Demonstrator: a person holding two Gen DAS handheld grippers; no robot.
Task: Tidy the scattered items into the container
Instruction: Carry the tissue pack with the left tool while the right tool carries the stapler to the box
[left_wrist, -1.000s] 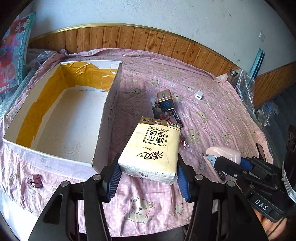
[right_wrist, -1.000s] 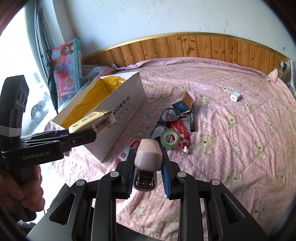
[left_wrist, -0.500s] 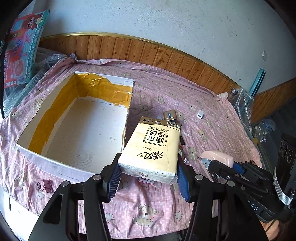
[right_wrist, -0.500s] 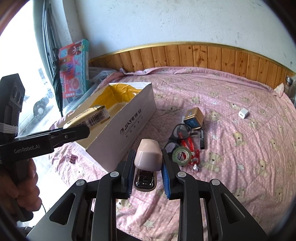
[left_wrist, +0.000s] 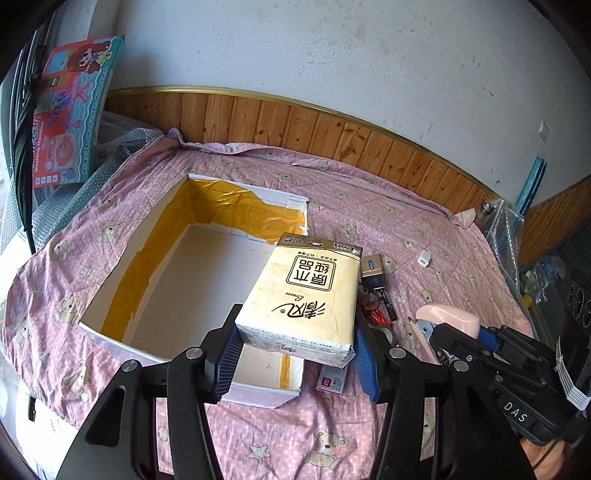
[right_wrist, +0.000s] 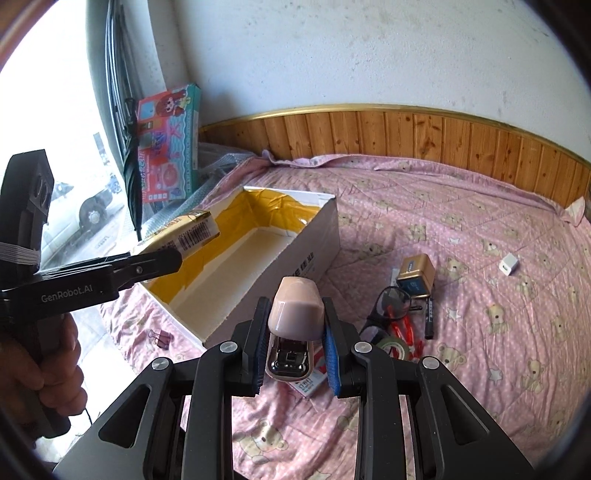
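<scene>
My left gripper (left_wrist: 295, 354) grips one tissue pack (left_wrist: 306, 295) over the one box (left_wrist: 110, 332). My right gripper (right_wrist: 295, 347) clamps one stapler (right_wrist: 295, 314). On the bed (right_wrist: 480, 424) I count perhaps six loose items.

The left wrist camera is looking forward and down along its fingers, sitting close above the near end of the open white cardboard box with yellow tape lining (left_wrist: 192, 280), facing the wood-panelled wall beyond it. The right wrist camera is sitting to the right of the box (right_wrist: 258, 258), a little farther back, facing the same wall. Both views are sharing the box, the pink bear-print quilt (left_wrist: 369, 206) (right_wrist: 480, 229) around it, and each other's gripper.
</scene>
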